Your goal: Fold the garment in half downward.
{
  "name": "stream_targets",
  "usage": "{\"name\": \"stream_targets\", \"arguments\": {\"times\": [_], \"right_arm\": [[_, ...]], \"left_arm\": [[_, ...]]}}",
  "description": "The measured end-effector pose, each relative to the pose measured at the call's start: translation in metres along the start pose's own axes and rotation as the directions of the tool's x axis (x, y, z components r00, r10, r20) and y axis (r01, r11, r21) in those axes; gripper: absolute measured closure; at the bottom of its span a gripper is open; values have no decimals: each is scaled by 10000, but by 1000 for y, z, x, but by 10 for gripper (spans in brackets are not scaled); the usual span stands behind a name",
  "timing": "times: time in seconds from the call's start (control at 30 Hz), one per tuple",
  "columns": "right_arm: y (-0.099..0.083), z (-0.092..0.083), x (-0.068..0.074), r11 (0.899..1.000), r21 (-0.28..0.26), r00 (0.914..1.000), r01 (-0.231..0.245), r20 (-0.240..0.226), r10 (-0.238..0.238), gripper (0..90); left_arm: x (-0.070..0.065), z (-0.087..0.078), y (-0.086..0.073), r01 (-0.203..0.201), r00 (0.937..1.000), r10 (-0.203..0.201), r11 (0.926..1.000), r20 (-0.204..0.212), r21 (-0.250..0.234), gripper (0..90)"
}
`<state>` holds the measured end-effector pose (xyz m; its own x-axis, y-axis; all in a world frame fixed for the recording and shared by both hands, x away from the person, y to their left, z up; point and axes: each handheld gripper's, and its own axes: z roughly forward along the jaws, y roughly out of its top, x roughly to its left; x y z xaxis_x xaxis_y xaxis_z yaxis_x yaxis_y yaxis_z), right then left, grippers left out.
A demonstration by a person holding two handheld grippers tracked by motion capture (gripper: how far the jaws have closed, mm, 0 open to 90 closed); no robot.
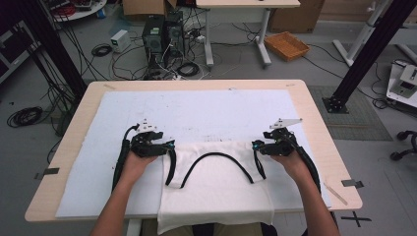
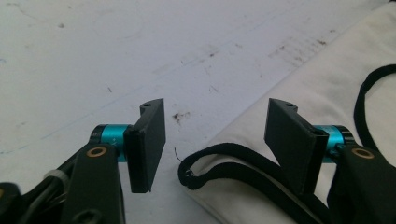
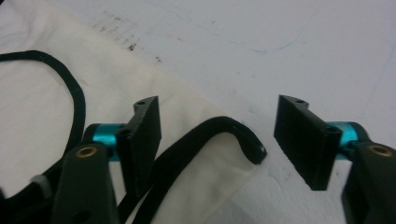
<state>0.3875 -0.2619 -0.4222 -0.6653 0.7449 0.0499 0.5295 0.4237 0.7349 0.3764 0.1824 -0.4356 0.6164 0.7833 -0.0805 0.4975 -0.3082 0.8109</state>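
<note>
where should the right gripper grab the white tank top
At the black-trimmed shoulder strap corner of the white tank top, coming in low over the mat. That corner lies flat between the right gripper's open jaws with bare white mat beyond, so likely one pad slides under while the other presses from above.

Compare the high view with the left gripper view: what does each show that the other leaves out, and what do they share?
High view alone: the whole white top, both hands, the right gripper, the wooden table and the floor's cables. Left gripper view alone: the left gripper close up, jaws open around the black-trimmed strap corner, pads not pressing it, and small stains on the mat. Both: top, black trim, white mat.
</note>
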Motion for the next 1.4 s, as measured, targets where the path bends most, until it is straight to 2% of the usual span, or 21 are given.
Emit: {"name": "stream_targets", "arguments": {"times": [0.13, 0.17, 0.23, 0.27, 0.3, 0.4, 0.47, 0.5, 0.53, 0.67, 0.8, 0.83, 0.87, 0.97, 1.03, 1.07, 1.1, 1.13, 1.27, 1.3, 1.4], "right_arm": [[-2, 12, -8, 9986, 475, 9997, -227, 131, 221, 417], [-3, 14, -11, 9983, 522, 9996, -276, 112, 271, 427], [-3, 17, -11, 9973, 672, 9995, -304, 96, 298, 462], [-4, 20, -11, 9966, 790, 9997, -212, 98, 205, 501], [-5, 22, -12, 9956, 924, 9999, -138, 57, 134, 508], [-5, 22, -14, 9963, 843, 9999, -156, 2, 156, 578], [-5, 22, -14, 9965, 817, 9998, -164, -50, 169, 614], [-5, 21, -15, 9963, 843, 9994, -154, -285, 178, 743], [-5, 21, -14, 9962, 874, 9996, -37, -286, 62, 795], [-5, 19, -11, 9958, 859, 9994, 307, -215, -289, 834], [-4, 17, -9, 9959, 778, 9989, 461, 94, -470, 842], [-3, 17, -9, 9967, 631, 9984, 506, 204, -520, 843], [-2, 16, -9, 9975, 478, 9980, 526, 327, -542, 844], [2, 12, -14, 9993, -74, 9971, 361, 668, -355, 846], [5, 12, -16, 9992, -198, 9957, 336, 865, -318, 846], [11, 10, -20, 9979, -552, 9909, 346, 1318, -271, 846], [11, 10, -20, 9979, -552, 9909, 346, 1318, -271, 846], [15, 7, -22, 9949, -979, 9853, 249, 1707, -79, 846], [15, 1, -17, 9891, -1411, 9822, 414, 1874, -144, 846], [14, -1, -14, 9875, -1472, 9821, 554, 1864, -273, 846], [5, -10, -6, 9843, -1631, 9840, 667, 1740, -379, 846]], "left_arm": [[4, 6, -3, 80, 10000, -80, 9994, -23, 342, 420], [5, 7, -4, 65, 10000, -67, 9991, 40, 411, 454], [4, 10, -6, -212, 9998, 207, 9972, 75, 720, 499], [4, 12, -7, -382, 9992, 369, 9957, 168, 844, 557], [4, 12, -7, -348, 9992, 330, 9962, 240, 793, 593], [1, 11, -6, -711, 9964, 672, 9944, 509, 781, 782], [0, 12, -6, -767, 9963, 734, 9942, 457, 759, 836], [1, 11, -7, -578, 9973, 542, 9956, 496, 738, 840], [3, 11, -7, -475, 9975, 434, 9962, 564, 726, 842], [7, 9, -10, 29, 9979, -60, 9988, 652, 483, 850], [13, 2, -11, 787, 9929, -753, 9963, 925, -341, 853], [13, 2, -11, 787, 9929, -753, 9963, 925, -341, 854], [15, -2, -8, 1114, 9899, -1031, 9901, 971, -848, 854], [19, -3, -2, 1429, 9884, -1334, 9788, 725, -1468, 859], [19, -3, -2, 1429, 9884, -1334, 9788, 725, -1468, 860], [23, 0, 10, 1681, 9856, -1606, 9641, 526, -2054, 860], [23, 0, 10, 1681, 9856, -1606, 9641, 526, -2054, 860], [25, 1, 14, 1857, 9826, -1773, 9523, 562, -2423, 860], [24, -2, 14, 1750, 9843, -1638, 9529, 655, -2476, 859], [21, -8, 12, 1527, 9873, -1365, 9555, 807, -2522, 859], [13, -19, 5, 1340, 9886, -1079, 9492, 1054, -2846, 858]]}}
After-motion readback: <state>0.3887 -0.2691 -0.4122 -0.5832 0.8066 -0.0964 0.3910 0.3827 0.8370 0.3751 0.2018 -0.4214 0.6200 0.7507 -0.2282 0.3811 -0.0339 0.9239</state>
